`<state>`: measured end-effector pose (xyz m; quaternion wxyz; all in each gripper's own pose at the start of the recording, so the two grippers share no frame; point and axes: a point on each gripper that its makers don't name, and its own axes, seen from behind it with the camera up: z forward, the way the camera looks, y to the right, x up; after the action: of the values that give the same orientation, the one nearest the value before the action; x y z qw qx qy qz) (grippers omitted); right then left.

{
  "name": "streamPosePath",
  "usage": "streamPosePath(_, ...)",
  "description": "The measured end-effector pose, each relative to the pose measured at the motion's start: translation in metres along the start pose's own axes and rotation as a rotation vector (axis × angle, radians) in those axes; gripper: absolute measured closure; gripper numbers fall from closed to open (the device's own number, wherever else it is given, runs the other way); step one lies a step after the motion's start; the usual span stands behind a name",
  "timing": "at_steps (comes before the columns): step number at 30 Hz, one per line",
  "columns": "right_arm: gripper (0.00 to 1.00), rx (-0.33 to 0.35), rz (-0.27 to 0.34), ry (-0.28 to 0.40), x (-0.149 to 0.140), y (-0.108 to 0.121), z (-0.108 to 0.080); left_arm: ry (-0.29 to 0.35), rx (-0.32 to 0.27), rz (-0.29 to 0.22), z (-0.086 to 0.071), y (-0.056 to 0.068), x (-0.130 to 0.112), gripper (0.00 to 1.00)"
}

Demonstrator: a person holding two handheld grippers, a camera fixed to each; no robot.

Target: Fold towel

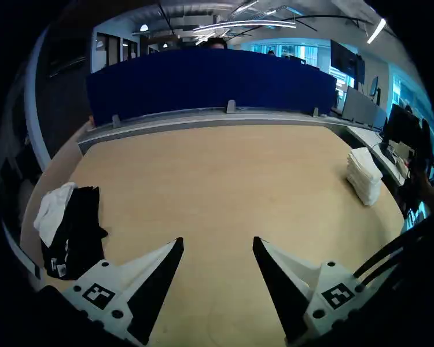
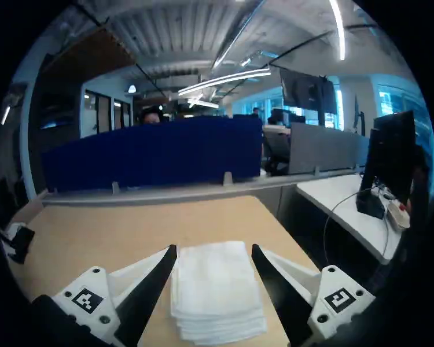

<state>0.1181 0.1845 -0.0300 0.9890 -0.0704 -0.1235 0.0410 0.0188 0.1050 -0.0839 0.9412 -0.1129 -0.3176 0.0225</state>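
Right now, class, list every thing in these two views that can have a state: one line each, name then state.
Left tongs: open, empty, over the table.
Right tongs: open, empty, a finger either side of the towel stack.
Towel stack: folded, piled flat on the table.
Black and white cloths: unfolded, heaped at the table edge.

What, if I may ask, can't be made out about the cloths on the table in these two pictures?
- Stack of folded towels, right gripper view: layers too fine to count; whether the right gripper flanking it touches it is unclear.
- Heap of black and white cloth, left gripper view: bunched, so number of pieces unclear; near end hidden behind the left gripper.
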Motion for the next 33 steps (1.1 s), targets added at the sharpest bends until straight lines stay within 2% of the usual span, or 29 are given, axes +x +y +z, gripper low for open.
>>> streamPosePath(3,0.00,0.012,0.026,0.079,0.018,-0.011,-0.005,0.026,-0.002,-0.012,0.001,0.001,0.007,0.12)
streamPosePath(6,0.00,0.022,0.033,0.117,0.025,-0.020,-0.006,0.057,-0.005,-0.024,0.003,0.001,0.015,0.11)
streamPosePath(12,0.00,0.028,0.016,0.138,0.037,-0.041,-0.009,0.155,0.017,-0.033,0.003,-0.005,0.040,0.12)
streamPosePath(21,0.00,0.098,-0.017,0.198,0.065,-0.117,-0.014,0.325,0.072,-0.053,0.000,-0.023,0.089,0.12)
streamPosePath(27,0.00,0.133,-0.019,0.210,0.069,-0.159,-0.015,0.436,0.098,-0.066,-0.007,-0.034,0.119,0.12)
streamPosePath(33,0.00,0.152,-0.015,0.202,0.063,-0.182,-0.017,0.512,0.123,-0.069,-0.016,-0.042,0.138,0.12)
